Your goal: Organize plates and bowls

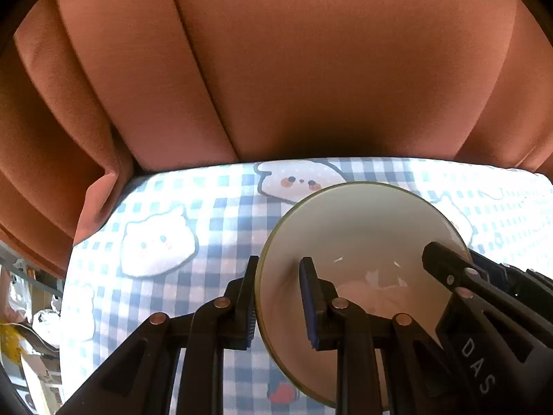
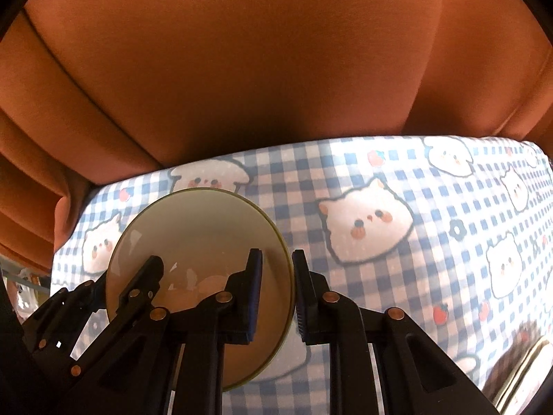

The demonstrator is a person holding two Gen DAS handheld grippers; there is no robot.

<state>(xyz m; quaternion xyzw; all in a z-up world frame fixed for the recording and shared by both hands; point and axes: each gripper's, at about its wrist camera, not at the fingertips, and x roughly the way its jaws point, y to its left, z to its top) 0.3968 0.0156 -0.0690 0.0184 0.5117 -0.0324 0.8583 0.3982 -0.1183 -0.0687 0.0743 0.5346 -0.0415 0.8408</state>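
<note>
Both claws are biting down on the same bowl (image 1: pixel 359 242) right now, so that's the main thing going on: the left gripper (image 1: pixel 281 294) is clamping the bowl's left rim, one blue-padded finger sitting inside the bowl and the other pressing on the outside wall, and the right gripper (image 2: pixel 276 290) is doing the mirror job on the opposite rim, inner finger inside, outer finger outside. Going from big stuff down: the orange-brown curtain (image 1: pixel 276 62) is filling the whole upper half of both wrist views, hanging in broad folds behind the table edge. Below that, the tablecloth (image 2: pixel 397 180) is covering the table, blue and white checks with cartoon cat faces, little strawberries and a dark flower printed on it. The bowl is sitting over that cloth near the table's far edge, pale cream inside with a thin greenish rim, and it's looking tilted toward the cameras; I can't really tell whether it's touching the cloth or hanging just above it. In the left wrist view the other gripper is poking in from the right with "DAS" lettered on it, and some blurry clutter (image 1: pixel 31 314) is showing past the table's left edge, too smeared to identify.
</note>
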